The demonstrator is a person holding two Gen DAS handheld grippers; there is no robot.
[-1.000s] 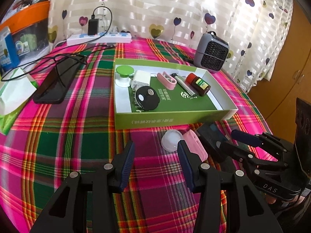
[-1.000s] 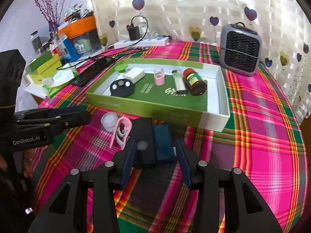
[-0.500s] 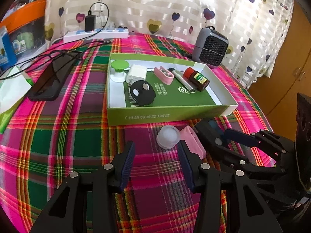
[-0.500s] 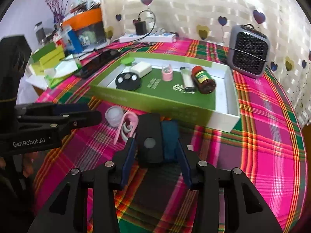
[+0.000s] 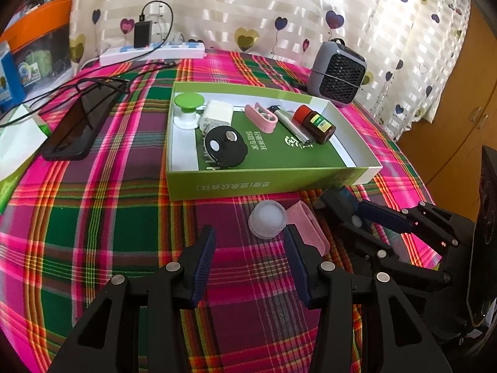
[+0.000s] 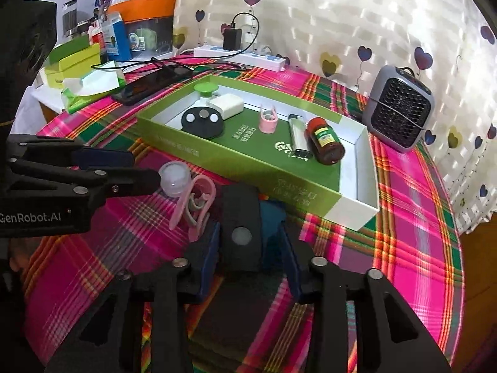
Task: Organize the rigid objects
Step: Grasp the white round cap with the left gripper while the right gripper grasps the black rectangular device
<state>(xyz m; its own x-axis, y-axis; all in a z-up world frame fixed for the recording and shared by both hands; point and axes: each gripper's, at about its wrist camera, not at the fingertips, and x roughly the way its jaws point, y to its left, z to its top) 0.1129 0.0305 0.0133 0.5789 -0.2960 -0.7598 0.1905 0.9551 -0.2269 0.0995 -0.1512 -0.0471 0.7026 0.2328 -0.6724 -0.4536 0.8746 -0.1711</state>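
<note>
A black and teal block (image 6: 240,217) lies on the plaid cloth in front of the green box (image 6: 236,168). My right gripper (image 6: 250,248) straddles it, jaws closing, and both pads touch its sides. From the left wrist view, that block (image 5: 337,200) and the right gripper (image 5: 351,214) sit at the right. Beside the block lie a pink clip (image 6: 198,202) and a translucent round cap (image 6: 174,178). My left gripper (image 5: 248,248) hovers open just short of the cap (image 5: 267,219), nothing between its fingers.
Inside the green box (image 5: 273,183) lie a black disc, a green-topped piece, a white charger, a pink clip, a lighter and a brown bottle. A grey heater (image 5: 338,77) stands behind it; a phone (image 5: 80,124), cables and a power strip (image 5: 152,52) lie left.
The right gripper's jaws have narrowed onto the black and teal block and the gripper has rolled a little. The left gripper has hardly moved and stays open.
</note>
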